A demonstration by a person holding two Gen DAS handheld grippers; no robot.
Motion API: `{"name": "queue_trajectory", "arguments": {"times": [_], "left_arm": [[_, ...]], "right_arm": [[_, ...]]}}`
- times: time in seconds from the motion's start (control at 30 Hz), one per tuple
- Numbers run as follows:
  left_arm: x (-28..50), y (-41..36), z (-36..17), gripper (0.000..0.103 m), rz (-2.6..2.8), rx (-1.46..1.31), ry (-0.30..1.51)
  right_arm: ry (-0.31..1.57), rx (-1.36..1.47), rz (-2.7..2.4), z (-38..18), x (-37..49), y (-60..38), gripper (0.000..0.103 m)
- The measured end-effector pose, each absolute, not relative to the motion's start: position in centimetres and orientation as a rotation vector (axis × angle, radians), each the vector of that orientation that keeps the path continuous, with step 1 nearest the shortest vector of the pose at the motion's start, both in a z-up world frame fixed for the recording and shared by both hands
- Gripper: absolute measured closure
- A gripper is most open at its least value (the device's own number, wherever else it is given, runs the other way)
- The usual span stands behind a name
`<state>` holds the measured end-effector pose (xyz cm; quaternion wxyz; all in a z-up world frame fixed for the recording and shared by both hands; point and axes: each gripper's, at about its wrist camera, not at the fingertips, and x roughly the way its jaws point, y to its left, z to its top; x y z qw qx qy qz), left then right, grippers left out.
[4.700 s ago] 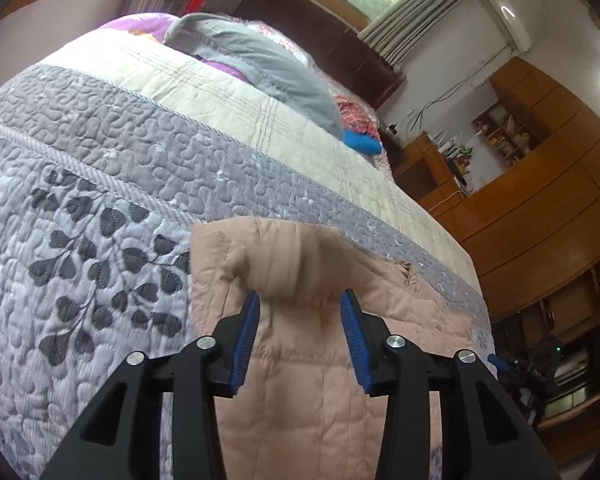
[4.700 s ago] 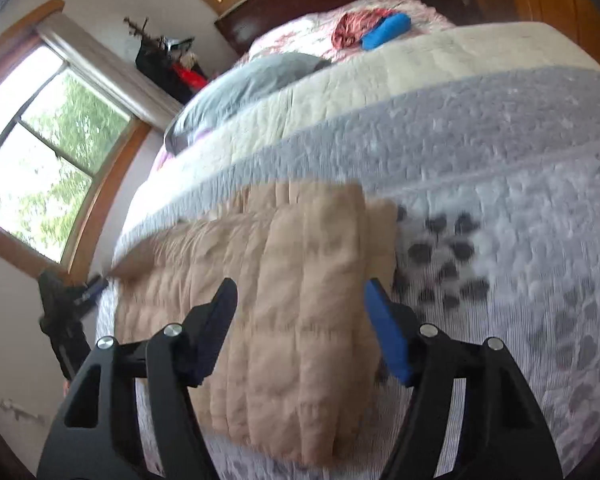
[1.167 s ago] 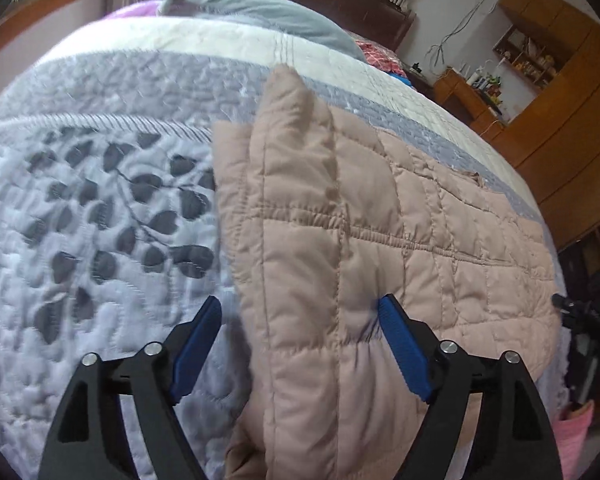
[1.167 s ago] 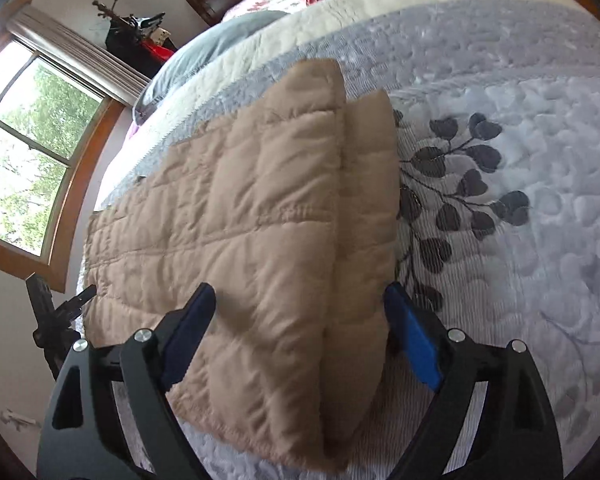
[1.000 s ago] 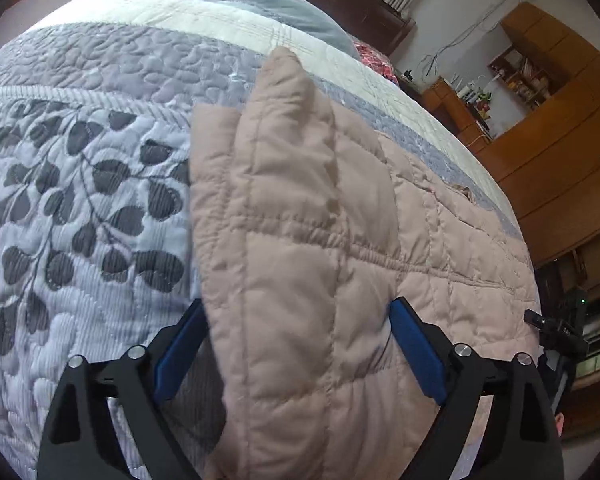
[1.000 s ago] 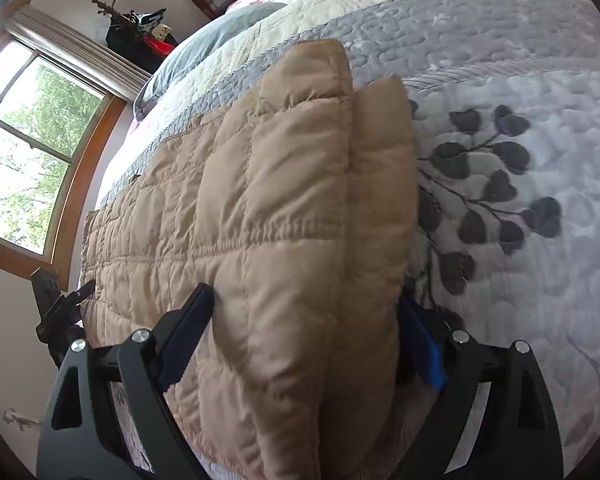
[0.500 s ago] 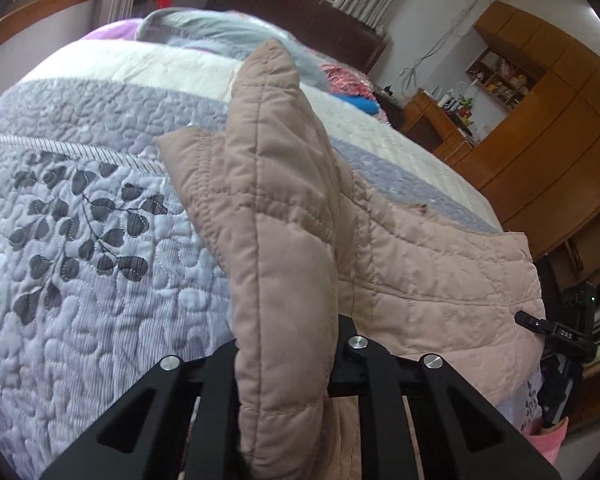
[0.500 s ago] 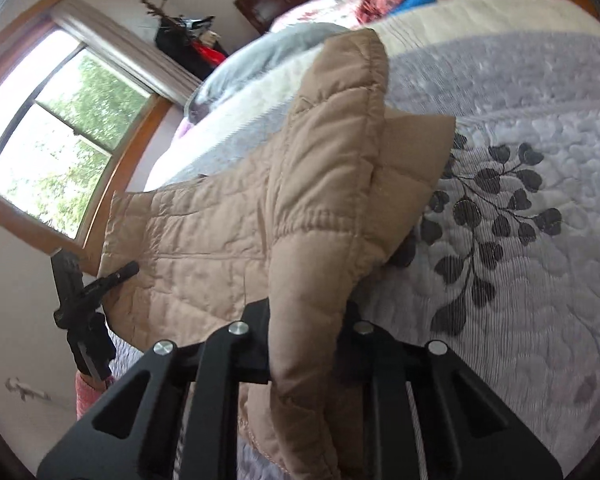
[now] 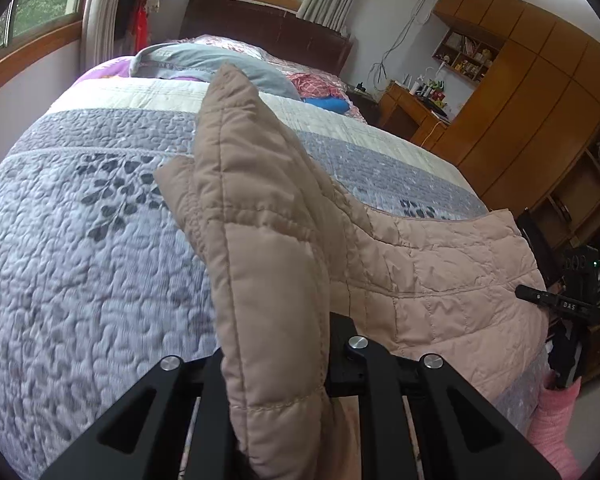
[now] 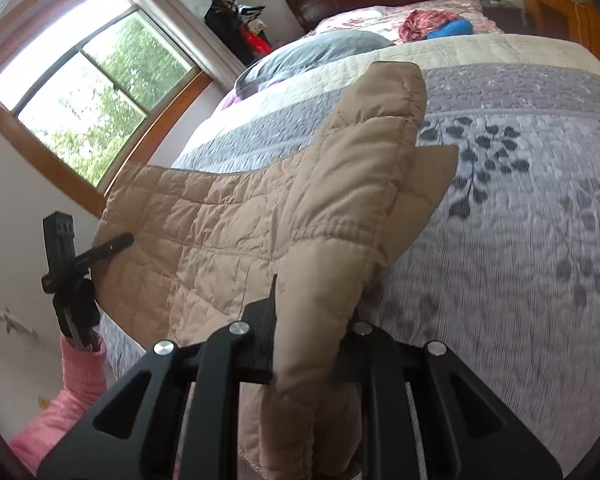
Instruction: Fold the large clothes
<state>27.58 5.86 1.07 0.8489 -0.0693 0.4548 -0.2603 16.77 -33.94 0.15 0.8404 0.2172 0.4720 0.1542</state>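
Tan quilted jacket [image 9: 260,240], folded, lifted by its near edge off the grey leaf-patterned bedspread [image 9: 80,280]; far part sagging back down toward the bed, one thick padded fold standing up like a ridge in each wrist view. Same jacket [image 10: 228,232] in the right view stretched sideways between the two tools.

Left gripper [image 9: 276,356] clamped on one corner of that near edge, jaws drawn close with the padded fold squeezed between them, tilted down toward the bed. Right gripper [image 10: 312,344] clamped likewise on the other corner, fabric bulging out above and below the jaws, angled down the same way.

Seen from the right camera: the other tool held up at the far end of the jacket, a pink sleeve [image 10: 80,372] below it. Grey pillow [image 9: 220,64] and dark headboard [image 9: 268,28] beyond, wooden wardrobe [image 9: 540,100] to the side.
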Motion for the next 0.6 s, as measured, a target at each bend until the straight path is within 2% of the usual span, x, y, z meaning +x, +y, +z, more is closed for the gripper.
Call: {"name": "queue_trajectory", "arguments": {"times": [0.23,0.6], "left_arm": [[25.8,7.3,-3.8,0.087,-0.488,-0.124,1.023],[26.7,8.7,-10.1,0.068,-0.496,-0.146,1.052]], "right_arm": [[1.065,0.483,0.302,-3.6,16.6,-33.0,0.087],[1.144,0.551,0.259,-9.5,17.2,-33.4,0.077]]}}
